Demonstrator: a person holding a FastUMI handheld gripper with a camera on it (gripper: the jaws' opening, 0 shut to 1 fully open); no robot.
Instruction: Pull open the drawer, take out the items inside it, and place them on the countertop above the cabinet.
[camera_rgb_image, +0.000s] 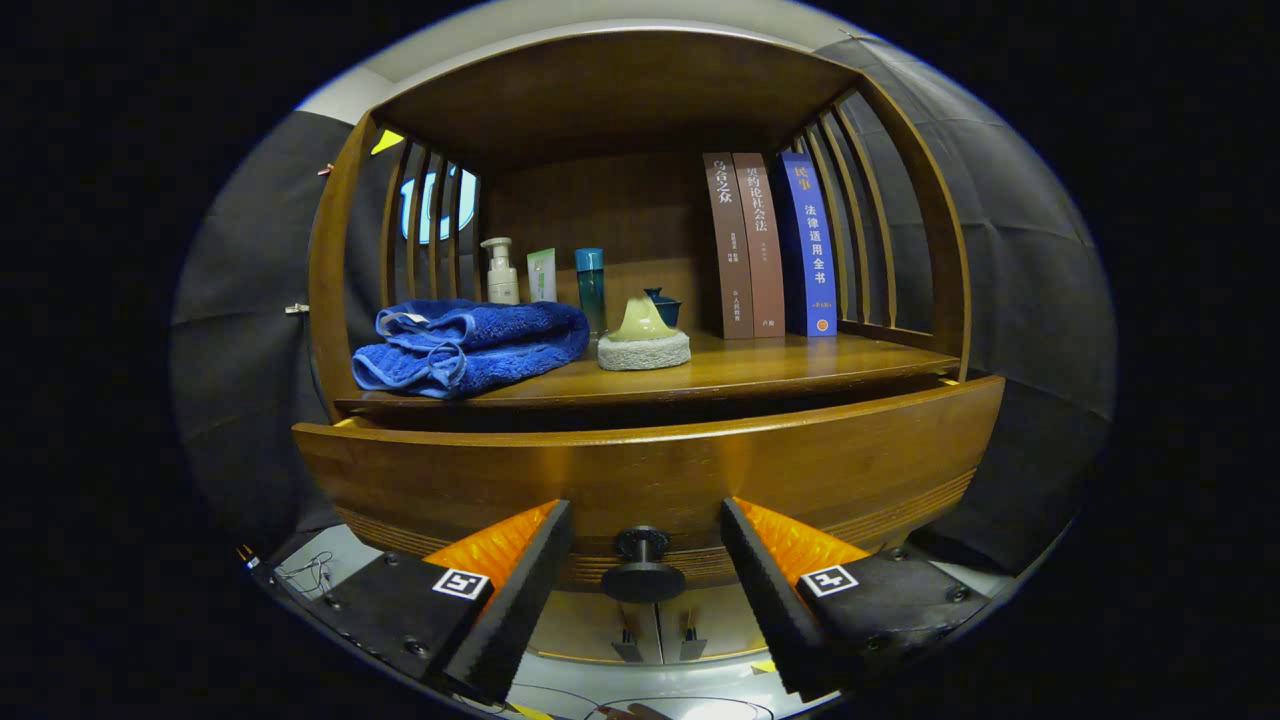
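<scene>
A staged home corner inside a cloth-walled booth: a wooden cabinet (640, 470) with slatted sides holds a folded towel (470, 347), toiletry bottles (500, 272), three books (768, 245) and a small cup (662, 305) above its drawer (650, 475).

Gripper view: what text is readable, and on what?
"乌合之众": left brown book spine.
"法律适用全书": blue book spine.
Middle brown book: too blurred.
Pump bottle, tube: print too small.
The gripper: open, fingers flanking the drawer knob; its square tags carry no words.
</scene>
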